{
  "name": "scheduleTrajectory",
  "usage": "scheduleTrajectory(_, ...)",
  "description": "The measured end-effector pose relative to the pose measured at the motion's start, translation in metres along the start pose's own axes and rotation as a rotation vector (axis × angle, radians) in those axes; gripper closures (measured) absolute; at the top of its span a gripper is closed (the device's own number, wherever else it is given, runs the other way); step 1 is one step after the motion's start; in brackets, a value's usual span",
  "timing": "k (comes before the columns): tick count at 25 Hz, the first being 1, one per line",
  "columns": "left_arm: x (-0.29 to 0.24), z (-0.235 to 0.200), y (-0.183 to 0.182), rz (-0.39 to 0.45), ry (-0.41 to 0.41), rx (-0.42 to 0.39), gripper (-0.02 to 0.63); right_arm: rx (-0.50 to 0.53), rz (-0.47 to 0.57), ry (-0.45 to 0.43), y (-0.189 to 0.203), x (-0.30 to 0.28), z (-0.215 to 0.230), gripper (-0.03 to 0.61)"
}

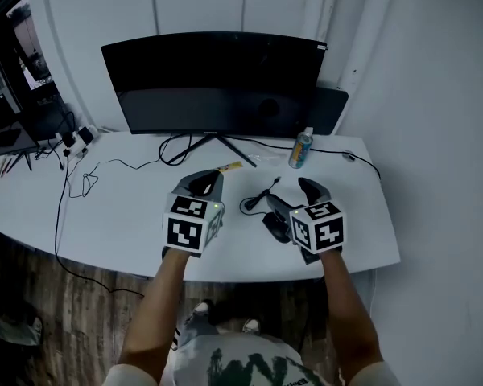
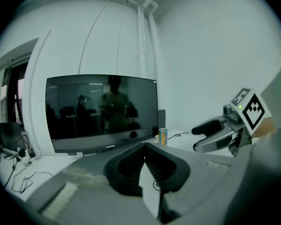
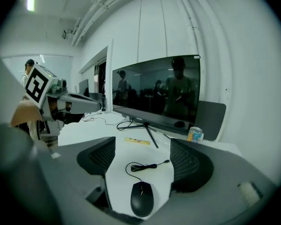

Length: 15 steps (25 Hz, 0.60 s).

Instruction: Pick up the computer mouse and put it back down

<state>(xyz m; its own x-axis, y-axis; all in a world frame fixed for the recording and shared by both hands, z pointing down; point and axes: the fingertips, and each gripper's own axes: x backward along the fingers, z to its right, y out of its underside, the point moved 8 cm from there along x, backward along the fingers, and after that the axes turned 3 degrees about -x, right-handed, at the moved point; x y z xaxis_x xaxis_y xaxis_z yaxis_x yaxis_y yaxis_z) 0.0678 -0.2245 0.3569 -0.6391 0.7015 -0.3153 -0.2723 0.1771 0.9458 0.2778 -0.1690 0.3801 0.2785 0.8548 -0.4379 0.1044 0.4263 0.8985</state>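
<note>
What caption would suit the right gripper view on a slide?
Open right hand-held gripper frames a black computer mouse lying on the white desk, monitor behind.

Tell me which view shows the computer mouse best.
The right gripper view: the computer mouse lies whole on the white desk, framed between the open jaws of the right gripper, its cable coiled ahead. In the head view that gripper hides most of it. The left gripper view does not show it.
</note>
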Motion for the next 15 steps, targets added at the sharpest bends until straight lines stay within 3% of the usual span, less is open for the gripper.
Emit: scheduleTrajectory(15,-0.014,0.027,0.048,-0.063,-0.005,0.03,0.601,-0.03,-0.186,-0.053,0.079,-0.036,0.013,0.22)
